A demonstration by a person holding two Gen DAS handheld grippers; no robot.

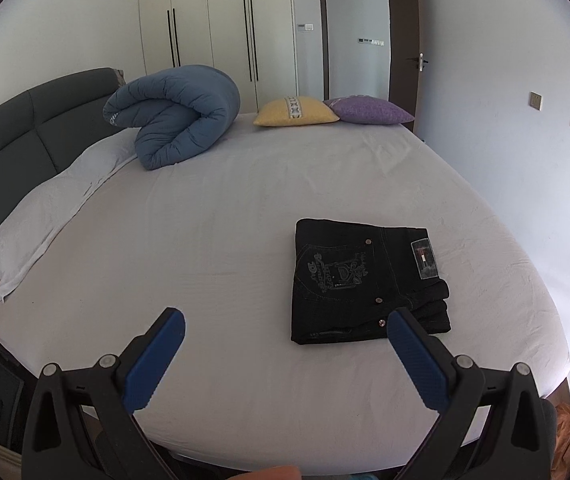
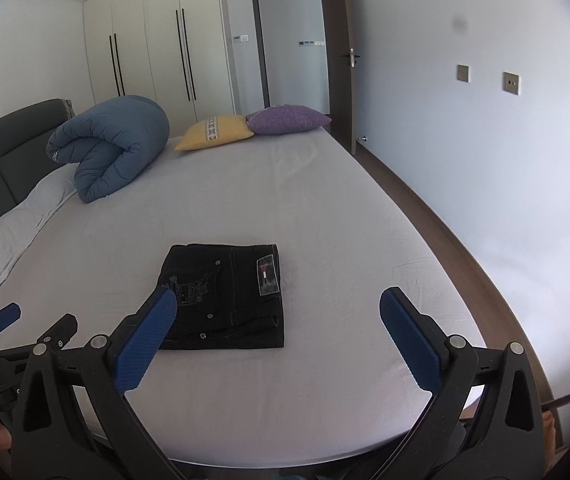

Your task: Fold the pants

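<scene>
Both tools wide, left [image 1: 285, 332] and right [image 2: 277, 308]; folded pants [image 1: 365, 280] flat on bed [image 1: 205, 240], waistband rightward

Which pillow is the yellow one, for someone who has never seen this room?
Start at the big bed and look to its far edge, near the doorway. The yellow pillow lies between the rolled blue duvet and a purple pillow. It alone has a patterned pale stripe down its middle.

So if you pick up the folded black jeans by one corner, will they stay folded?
Probably not: the folded black jeans are loose stacked layers and would likely flop open. Thick denim looks fairly heavy. On the white bedsheet they would probably slide rather than roll.
</scene>
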